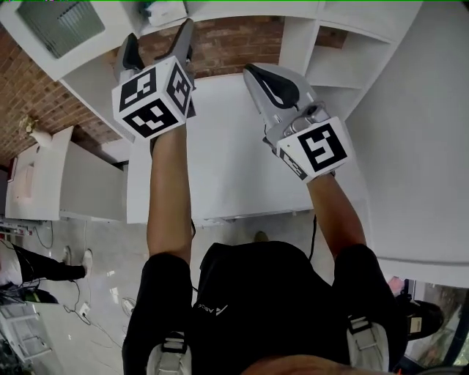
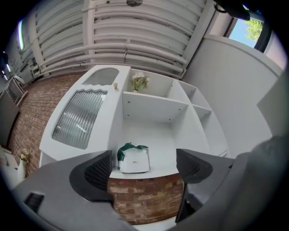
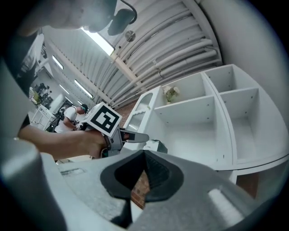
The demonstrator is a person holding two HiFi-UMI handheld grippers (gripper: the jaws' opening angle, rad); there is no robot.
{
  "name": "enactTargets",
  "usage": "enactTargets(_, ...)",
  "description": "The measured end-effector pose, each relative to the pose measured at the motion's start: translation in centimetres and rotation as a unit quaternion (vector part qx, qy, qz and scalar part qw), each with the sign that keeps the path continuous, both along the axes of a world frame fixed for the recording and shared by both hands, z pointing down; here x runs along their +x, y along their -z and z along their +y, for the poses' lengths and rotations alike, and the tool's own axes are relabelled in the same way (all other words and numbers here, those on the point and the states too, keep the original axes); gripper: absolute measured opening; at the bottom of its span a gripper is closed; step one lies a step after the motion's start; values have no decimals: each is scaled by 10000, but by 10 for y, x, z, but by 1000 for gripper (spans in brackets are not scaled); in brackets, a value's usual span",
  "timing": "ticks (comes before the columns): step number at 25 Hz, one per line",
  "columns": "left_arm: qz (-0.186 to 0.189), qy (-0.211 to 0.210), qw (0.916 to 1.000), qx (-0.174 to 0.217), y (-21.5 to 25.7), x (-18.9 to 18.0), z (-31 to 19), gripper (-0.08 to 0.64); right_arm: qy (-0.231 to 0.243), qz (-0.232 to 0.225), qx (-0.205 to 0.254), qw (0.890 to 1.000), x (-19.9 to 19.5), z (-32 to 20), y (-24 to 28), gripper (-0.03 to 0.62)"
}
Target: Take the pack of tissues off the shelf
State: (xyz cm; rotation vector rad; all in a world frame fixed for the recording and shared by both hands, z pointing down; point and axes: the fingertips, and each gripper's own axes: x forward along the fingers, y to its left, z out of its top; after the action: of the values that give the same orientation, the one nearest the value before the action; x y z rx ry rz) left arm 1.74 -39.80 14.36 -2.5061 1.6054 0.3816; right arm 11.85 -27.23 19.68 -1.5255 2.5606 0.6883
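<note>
The pack of tissues (image 2: 134, 158), white with a green top, lies at the front edge of the lowest compartment of the white shelf (image 2: 156, 104). My left gripper (image 2: 144, 169) points at it with its jaws spread wide and nothing between them; the pack lies just beyond the tips. In the head view the left gripper (image 1: 157, 36) reaches up toward the pack (image 1: 167, 11). My right gripper (image 1: 256, 73) hangs to the right, jaws together and empty. The right gripper view shows its closed tips (image 3: 143, 173) and, past them, the left gripper (image 3: 128, 135) near the pack (image 3: 156, 145).
A brick wall (image 2: 144, 198) runs under the shelf. White flowers (image 2: 139, 81) stand in an upper compartment and a ribbed glass panel (image 2: 79, 119) sits to the left. A white counter (image 1: 234, 161) lies below the grippers. A person (image 3: 72, 113) stands far off.
</note>
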Motion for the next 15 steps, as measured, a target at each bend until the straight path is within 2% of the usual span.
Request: enactTargets(15,-328,812,9947,-534,-1,27,-87,451,463,-105,47,9989,40,-28,-6,2)
